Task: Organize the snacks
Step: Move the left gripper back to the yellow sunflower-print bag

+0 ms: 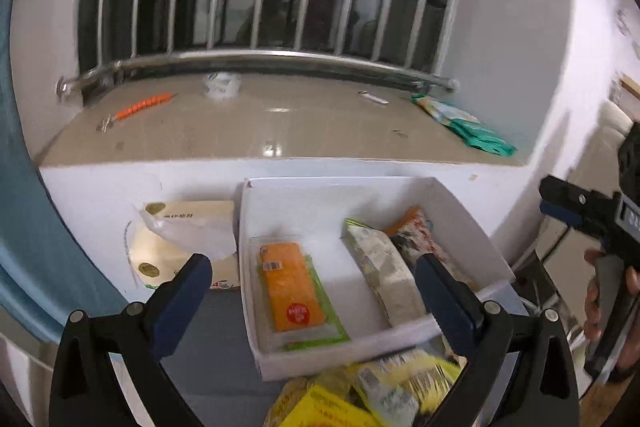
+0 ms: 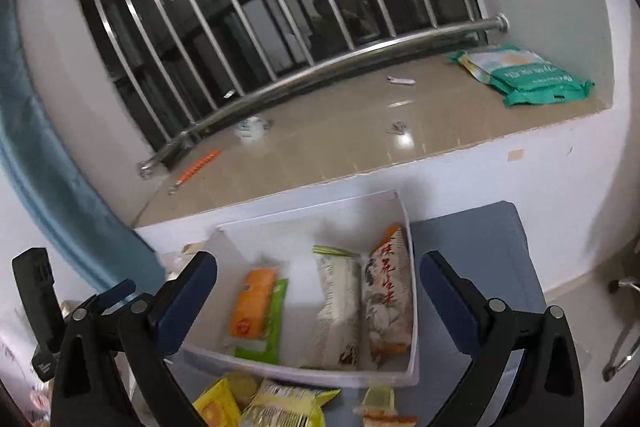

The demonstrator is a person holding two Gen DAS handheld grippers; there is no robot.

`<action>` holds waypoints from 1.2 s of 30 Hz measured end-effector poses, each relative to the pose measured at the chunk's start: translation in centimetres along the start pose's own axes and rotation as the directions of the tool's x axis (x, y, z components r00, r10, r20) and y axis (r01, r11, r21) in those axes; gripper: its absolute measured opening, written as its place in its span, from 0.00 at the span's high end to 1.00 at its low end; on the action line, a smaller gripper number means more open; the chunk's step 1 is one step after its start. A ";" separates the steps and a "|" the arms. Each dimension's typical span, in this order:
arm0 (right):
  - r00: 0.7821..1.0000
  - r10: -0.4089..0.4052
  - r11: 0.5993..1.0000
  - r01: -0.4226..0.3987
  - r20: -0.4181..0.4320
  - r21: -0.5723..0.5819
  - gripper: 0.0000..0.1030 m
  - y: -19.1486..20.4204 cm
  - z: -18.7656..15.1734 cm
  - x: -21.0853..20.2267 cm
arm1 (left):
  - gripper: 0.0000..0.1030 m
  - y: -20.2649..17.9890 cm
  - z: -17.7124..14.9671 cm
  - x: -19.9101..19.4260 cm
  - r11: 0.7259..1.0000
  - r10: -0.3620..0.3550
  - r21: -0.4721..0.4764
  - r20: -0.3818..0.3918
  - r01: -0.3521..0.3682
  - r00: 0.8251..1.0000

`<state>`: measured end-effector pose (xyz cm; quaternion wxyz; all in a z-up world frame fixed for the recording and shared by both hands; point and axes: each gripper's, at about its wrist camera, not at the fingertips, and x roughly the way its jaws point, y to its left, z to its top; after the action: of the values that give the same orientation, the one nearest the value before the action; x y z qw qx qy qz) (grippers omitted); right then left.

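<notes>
Left gripper (image 1: 312, 291): jaws spread wide, nothing between the pads. Right gripper (image 2: 318, 287): jaws likewise wide apart, empty. Ahead of and below both: white box (image 1: 460, 205) with an orange packet (image 1: 290, 287) on its left side and a pale packet (image 1: 380, 267) beside a red-lettered packet (image 2: 390, 303) on its right, long axes running away from the claws. Nearer than the box, under the fingertips: loose yellow snack packets (image 1: 400, 383) on the grey-blue surface (image 2: 480, 239). Judged next pick: yellow pile, about equally near either hand.

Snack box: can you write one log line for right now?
white box: three packets inside | yellow packets: outside, near edge | left hand-held gripper: open, empty | right hand-held gripper: open, empty
</notes>
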<state>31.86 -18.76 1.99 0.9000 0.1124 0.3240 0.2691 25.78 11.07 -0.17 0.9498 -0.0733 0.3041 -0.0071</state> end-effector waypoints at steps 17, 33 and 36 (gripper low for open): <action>0.995 0.097 0.988 -0.099 -0.023 -0.114 0.00 2.2 -15.9 -10.3 | 0.00 -2.1 -14.9 -10.2 0.963 -0.214 0.151 -0.062 0.221 0.975; 0.997 0.070 0.981 -0.075 -0.034 -0.177 0.00 2.5 -20.2 -12.4 | 0.00 3.0 -17.6 1.4 0.959 -0.223 0.097 -0.325 0.267 0.919; 0.997 0.062 0.981 -0.070 -0.046 -0.184 0.00 2.5 -20.6 -12.0 | 0.00 3.3 -17.9 3.3 0.956 -0.218 0.102 -0.374 0.273 0.902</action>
<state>9.84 -22.83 -6.53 0.8905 0.0336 0.3115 0.3300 17.96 11.73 -16.95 0.8725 -0.0359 0.4590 -0.1633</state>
